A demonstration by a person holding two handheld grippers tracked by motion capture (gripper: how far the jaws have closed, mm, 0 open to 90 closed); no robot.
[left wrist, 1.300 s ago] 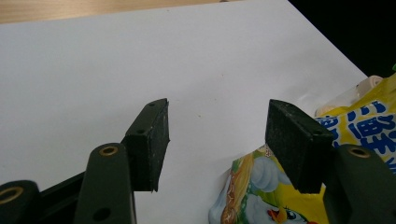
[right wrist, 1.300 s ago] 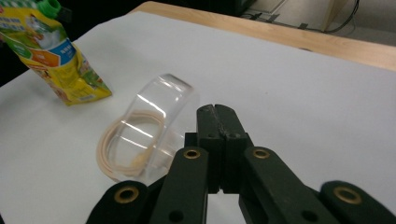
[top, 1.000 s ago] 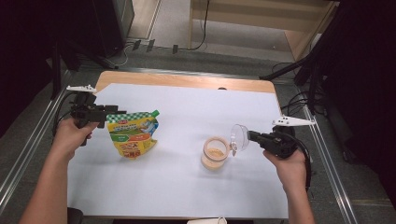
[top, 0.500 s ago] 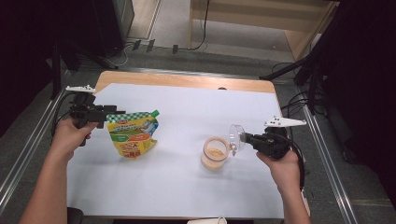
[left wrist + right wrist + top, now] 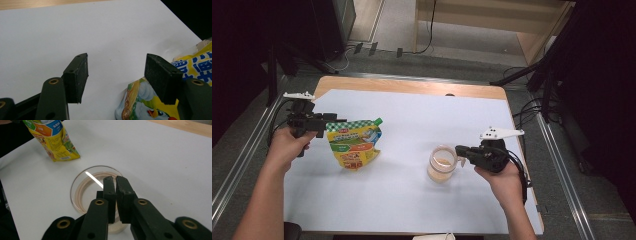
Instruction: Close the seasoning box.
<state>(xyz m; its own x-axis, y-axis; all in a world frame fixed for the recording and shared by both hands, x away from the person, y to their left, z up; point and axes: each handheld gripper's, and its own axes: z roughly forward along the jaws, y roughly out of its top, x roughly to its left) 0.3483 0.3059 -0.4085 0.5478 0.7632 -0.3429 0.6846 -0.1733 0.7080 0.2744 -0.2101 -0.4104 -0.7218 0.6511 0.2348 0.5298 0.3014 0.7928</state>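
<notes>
A yellow snack pouch (image 5: 354, 146) with a green checked top stands on the white sheet at the left. My left gripper (image 5: 331, 122) sits at the pouch's top left corner. Its jaws are open, and the pouch (image 5: 150, 105) lies under the right-hand jaw without being pinched (image 5: 117, 72). A clear jar (image 5: 441, 166) with beige contents stands right of centre. My right gripper (image 5: 460, 150) is shut on a thin clear lid (image 5: 455, 159) held on edge at the jar's rim. Its jaws have just eased apart a touch, the lid still between them. The jar's mouth (image 5: 85, 187) lies right under the jaws (image 5: 115, 178).
The white sheet (image 5: 412, 120) covers most of a wooden table (image 5: 412, 86). Metal rails run along both sides (image 5: 242, 165), and cables trail on the floor behind. A small white object (image 5: 434, 236) pokes in at the front edge.
My right hand has moved left with the lid, bringing it from beside the jar to its rim. The left hand and the pouch have stayed put.
</notes>
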